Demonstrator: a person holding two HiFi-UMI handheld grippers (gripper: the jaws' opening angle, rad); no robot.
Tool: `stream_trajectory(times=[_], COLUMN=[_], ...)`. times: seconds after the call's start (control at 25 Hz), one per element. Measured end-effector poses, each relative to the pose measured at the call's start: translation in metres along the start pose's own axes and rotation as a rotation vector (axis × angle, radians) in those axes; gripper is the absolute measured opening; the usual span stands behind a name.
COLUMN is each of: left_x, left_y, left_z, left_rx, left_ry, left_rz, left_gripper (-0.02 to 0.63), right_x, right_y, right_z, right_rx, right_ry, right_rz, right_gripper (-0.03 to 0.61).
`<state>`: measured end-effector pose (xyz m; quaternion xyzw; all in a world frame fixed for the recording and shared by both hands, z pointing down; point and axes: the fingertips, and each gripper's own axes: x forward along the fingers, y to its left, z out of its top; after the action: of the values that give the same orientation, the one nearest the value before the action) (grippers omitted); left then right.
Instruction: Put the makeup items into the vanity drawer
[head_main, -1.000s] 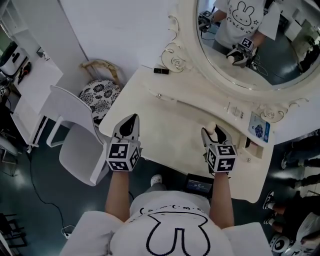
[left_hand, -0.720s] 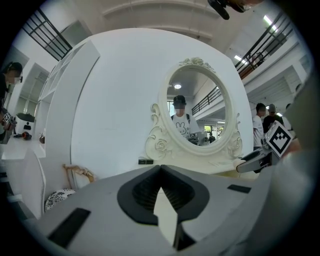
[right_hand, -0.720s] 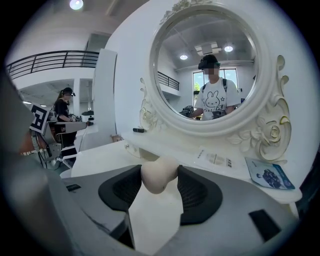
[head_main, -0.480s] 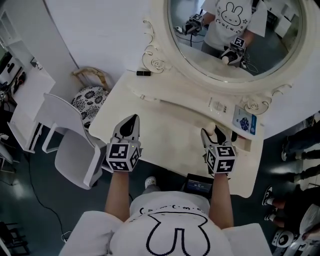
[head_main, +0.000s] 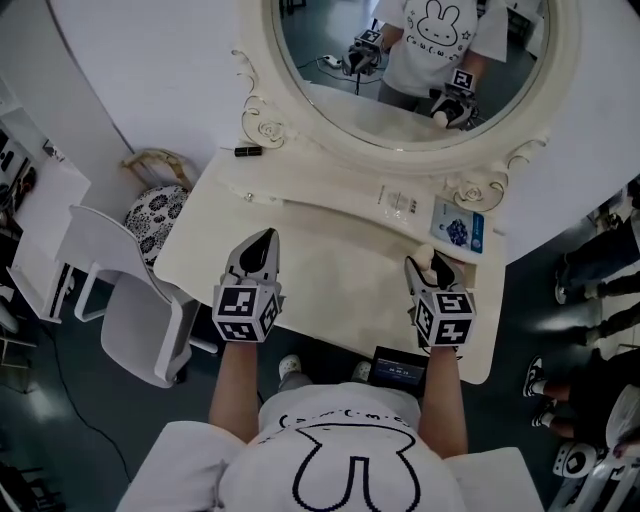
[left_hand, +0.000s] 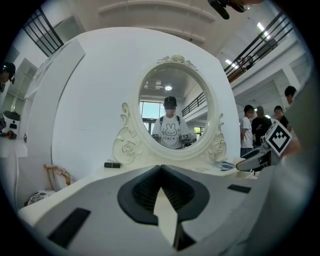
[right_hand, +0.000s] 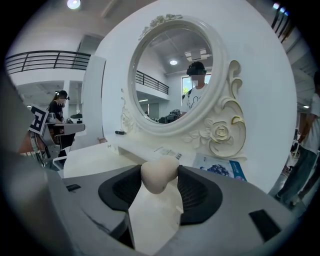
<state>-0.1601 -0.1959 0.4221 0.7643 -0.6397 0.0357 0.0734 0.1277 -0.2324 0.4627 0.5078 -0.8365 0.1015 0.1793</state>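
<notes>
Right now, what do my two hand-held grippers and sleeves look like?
Both the left hand-held gripper and the right hand-held gripper are grey, tapering forward, with black ribbed pads inside. Each carries a white cube of black square markers behind. You wear a white short-sleeved T-shirt with a black rabbit outline.

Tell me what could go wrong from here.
The round, soft makeup sponge is pinched only at the jaw tips of the right gripper, so it might squirm out on the way. The blue packet lies just beyond that gripper on the vanity; a careless sweep could push it off.
</notes>
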Motion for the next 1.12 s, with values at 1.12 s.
stream_trajectory(times=[1.12], left_x=[0.078], left_y=[-0.115], left_z=[-0.009], left_rx=[0.059], left_ry=[0.056], left_rz=[-0.147], left_gripper=[0.026], right_x=[-0.039], right_y=[-0.139], right_z=[-0.046], right_rx=[0.171], right_ry=[0.005], right_rz=[-0.176], right_gripper=[0.267])
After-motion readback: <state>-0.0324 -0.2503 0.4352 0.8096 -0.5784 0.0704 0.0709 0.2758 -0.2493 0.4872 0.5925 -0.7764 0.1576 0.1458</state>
